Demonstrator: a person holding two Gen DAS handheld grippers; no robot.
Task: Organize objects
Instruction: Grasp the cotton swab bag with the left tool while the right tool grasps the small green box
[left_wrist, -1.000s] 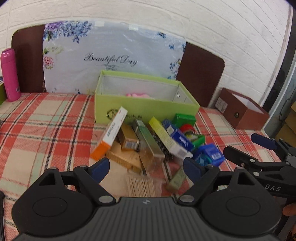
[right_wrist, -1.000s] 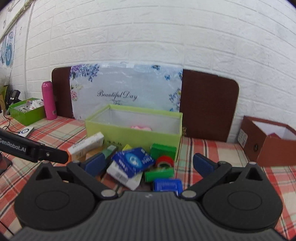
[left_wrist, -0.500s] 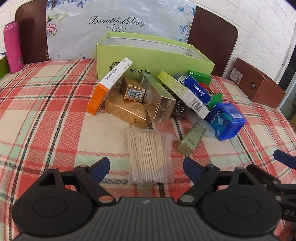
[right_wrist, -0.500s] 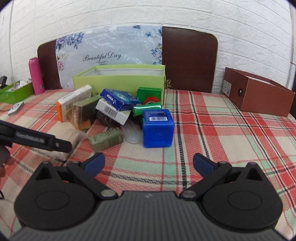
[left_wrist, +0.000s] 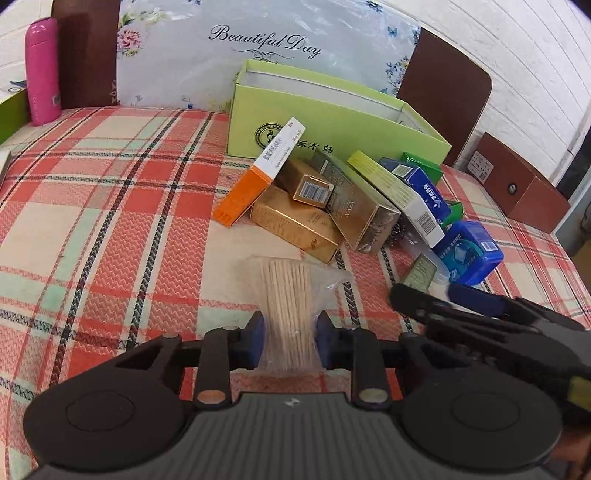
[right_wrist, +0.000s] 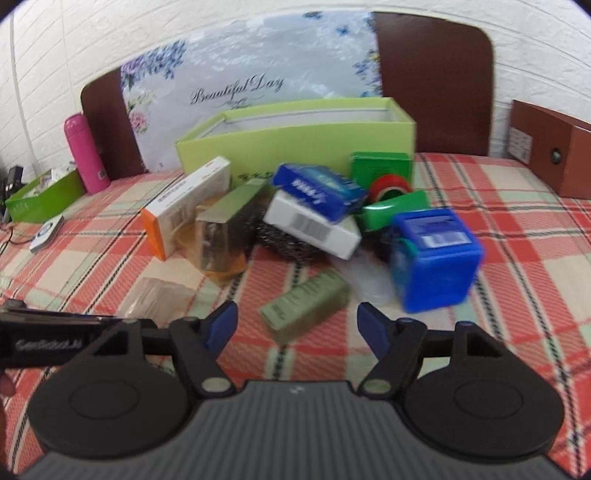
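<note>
- Jaws first: the left gripper (left_wrist: 289, 341) has just been closing and its blue pads now pinch the near end of the toothpick packet (left_wrist: 290, 295), a clear bag of wooden sticks lying flat on the cloth. The right gripper (right_wrist: 297, 326) has also just been closing, yet its jaws stand apart with nothing between the pads — the olive-green box (right_wrist: 304, 304) lies just beyond their tips.
- Plaid tablecloth (left_wrist: 110, 206), red, cream and mint, covers the whole surface.
- Floral "Beautiful Day" board (left_wrist: 258, 55) leans upright at the back against a brown panel.
- Lime-green open box (left_wrist: 332, 114) stands in front of the board, with the pile of small goods crowded at its near wall.
- Brown box (right_wrist: 550, 147) sits well apart, at the far right.
- Pink bottle (left_wrist: 42, 70) stands upright at the far left.
- In the pile: an orange-and-white carton (left_wrist: 258, 173) tilted against the lime-green box, gold cartons (left_wrist: 295, 221) beside it, a white barcoded carton (right_wrist: 314, 229) lying on a steel scourer (right_wrist: 284, 243), and a dark blue pack (right_wrist: 317, 188) on top of that.
- Blue cube-shaped box (right_wrist: 436, 254) sits at the right edge of the pile, near the olive-green box.
- Red tape roll (right_wrist: 391, 186) rests behind a shiny green item — partly hidden.
</note>
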